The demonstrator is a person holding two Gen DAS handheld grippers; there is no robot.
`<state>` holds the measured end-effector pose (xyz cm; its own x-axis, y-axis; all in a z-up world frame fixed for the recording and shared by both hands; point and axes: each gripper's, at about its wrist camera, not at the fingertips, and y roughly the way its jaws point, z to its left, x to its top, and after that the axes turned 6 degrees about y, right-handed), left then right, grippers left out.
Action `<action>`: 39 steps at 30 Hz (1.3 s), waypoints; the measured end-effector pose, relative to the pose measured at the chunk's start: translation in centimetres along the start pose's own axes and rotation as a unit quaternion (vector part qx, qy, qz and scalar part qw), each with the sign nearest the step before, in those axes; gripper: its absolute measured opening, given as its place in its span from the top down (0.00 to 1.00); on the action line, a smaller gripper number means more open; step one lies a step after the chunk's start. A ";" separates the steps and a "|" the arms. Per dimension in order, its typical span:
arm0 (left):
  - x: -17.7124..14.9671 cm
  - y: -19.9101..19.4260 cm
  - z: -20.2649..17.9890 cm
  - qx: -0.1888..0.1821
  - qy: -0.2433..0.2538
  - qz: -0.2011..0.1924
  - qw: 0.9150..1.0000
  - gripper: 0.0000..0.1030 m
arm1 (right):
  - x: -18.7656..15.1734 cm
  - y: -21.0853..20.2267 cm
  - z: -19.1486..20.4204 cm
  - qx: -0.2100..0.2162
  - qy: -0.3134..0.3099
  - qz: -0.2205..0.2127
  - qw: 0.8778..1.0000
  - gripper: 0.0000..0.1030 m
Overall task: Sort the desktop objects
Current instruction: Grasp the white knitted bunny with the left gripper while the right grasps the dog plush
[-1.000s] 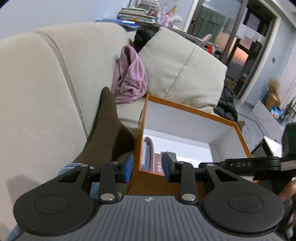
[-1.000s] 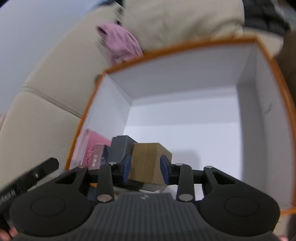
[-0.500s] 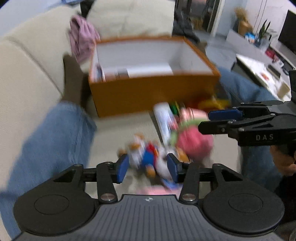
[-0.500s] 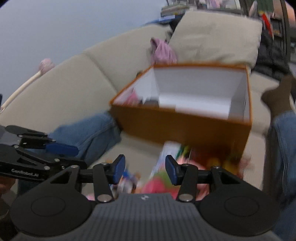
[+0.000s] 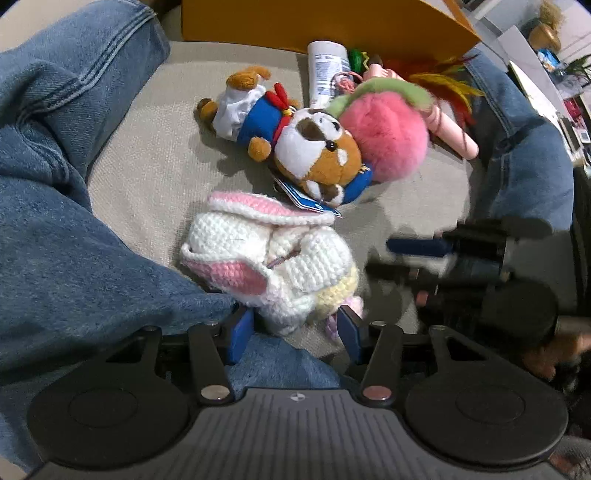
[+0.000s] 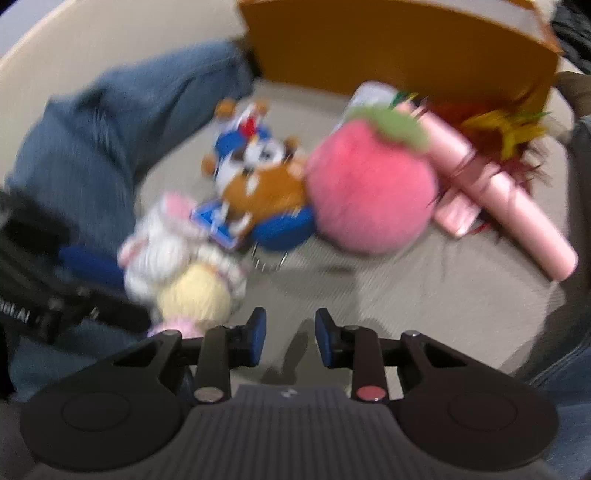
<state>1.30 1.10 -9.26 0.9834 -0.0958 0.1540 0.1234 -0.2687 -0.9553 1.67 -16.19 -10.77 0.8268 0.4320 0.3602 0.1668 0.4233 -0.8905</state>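
Several toys lie on the beige sofa seat (image 5: pixel 147 166) between a person's legs. My left gripper (image 5: pixel 293 330) points down, open, with the lower end of a crocheted white-and-pink bunny (image 5: pixel 280 258) between its jaws, the pads apart from it. Beyond lie a brown-and-white plush in a blue sailor suit (image 5: pixel 295 144) and a fluffy pink strawberry plush (image 5: pixel 384 136). My right gripper (image 6: pixel 290 338) hovers over bare cushion, jaws closing with nothing between them. The bunny (image 6: pixel 177 251) lies to its left and the strawberry plush (image 6: pixel 369 188) ahead. It shows blurred at the right (image 5: pixel 417 258) in the left wrist view.
An orange box (image 5: pixel 314 26) stands behind the toys. Against it lie a white tube (image 5: pixel 327 70), a pink stick (image 6: pixel 517 206) and yellow-red feathers (image 6: pixel 506 125). Legs in blue jeans (image 5: pixel 74 184) flank the pile on both sides.
Both grippers swung away from the orange box and tilted down over the toys. The right let go of a brown block inside the box. The left jaws widened.
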 end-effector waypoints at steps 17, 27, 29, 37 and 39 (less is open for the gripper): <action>2.9 -1.2 0.8 0.076 -0.023 -0.098 0.992 0.32 | 2.6 3.3 2.8 0.084 -0.019 -0.009 0.996 0.85; 3.0 0.0 2.6 0.046 -0.124 -0.084 0.988 0.24 | 1.7 -2.7 0.8 0.037 -0.059 -0.116 0.991 0.75; 3.5 0.4 2.7 0.047 -0.134 -0.078 0.987 0.22 | 2.2 -3.2 1.2 0.014 -0.090 -0.143 0.986 0.73; 4.7 2.9 3.4 0.045 -0.117 -0.056 0.991 0.23 | 2.4 -3.1 1.3 -0.011 -0.185 -0.142 0.972 0.67; 4.7 2.5 3.7 0.037 -0.106 -0.061 0.992 0.25 | 2.5 -3.0 1.6 -0.016 -0.207 -0.139 0.968 0.64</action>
<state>6.71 3.48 -11.86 0.9657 0.1379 0.2199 0.2442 -0.1946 -0.9500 2.33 -15.10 -6.78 0.4619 0.5897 0.6625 0.3737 0.5480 -0.7483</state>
